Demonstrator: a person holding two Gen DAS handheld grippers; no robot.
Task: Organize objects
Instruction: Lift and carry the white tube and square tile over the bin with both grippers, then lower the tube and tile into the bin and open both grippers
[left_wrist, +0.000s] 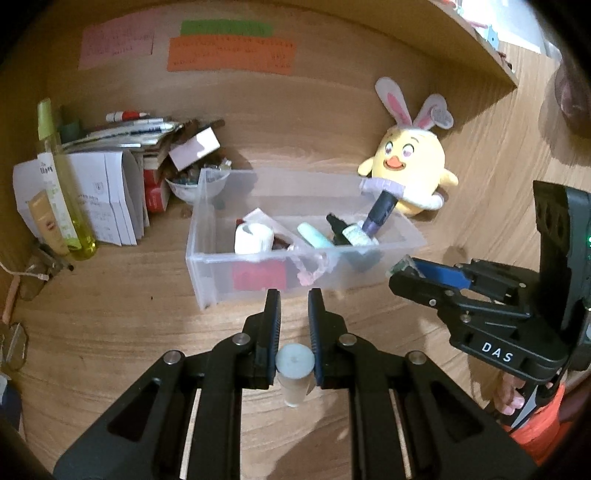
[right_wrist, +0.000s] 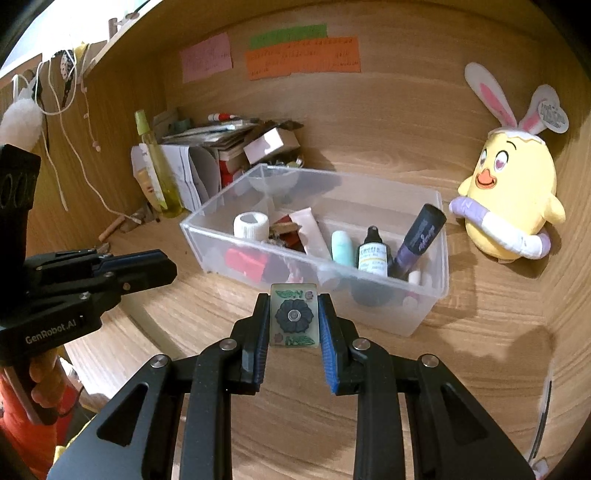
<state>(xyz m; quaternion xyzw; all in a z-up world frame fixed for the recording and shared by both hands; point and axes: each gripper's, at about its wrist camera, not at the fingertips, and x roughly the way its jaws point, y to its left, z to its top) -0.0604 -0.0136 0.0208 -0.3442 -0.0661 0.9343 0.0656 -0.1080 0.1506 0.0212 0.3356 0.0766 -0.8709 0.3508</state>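
The left gripper (left_wrist: 294, 308) clamps a white-capped bottle (left_wrist: 295, 371) and the right gripper (right_wrist: 293, 314) clamps a flower-printed tile (right_wrist: 294, 315), both just before the clear bin (right_wrist: 424, 317).

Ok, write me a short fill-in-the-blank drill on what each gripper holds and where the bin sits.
1. The left gripper is shut on a small tube with a pale ____ cap.
2. The right gripper grips a flat rectangular tile printed with a dark ____.
3. The clear plastic bin stands on the wooden ____.
4. The yellow plush chick wears bunny ____.

Missing words: blue; flower; desk; ears
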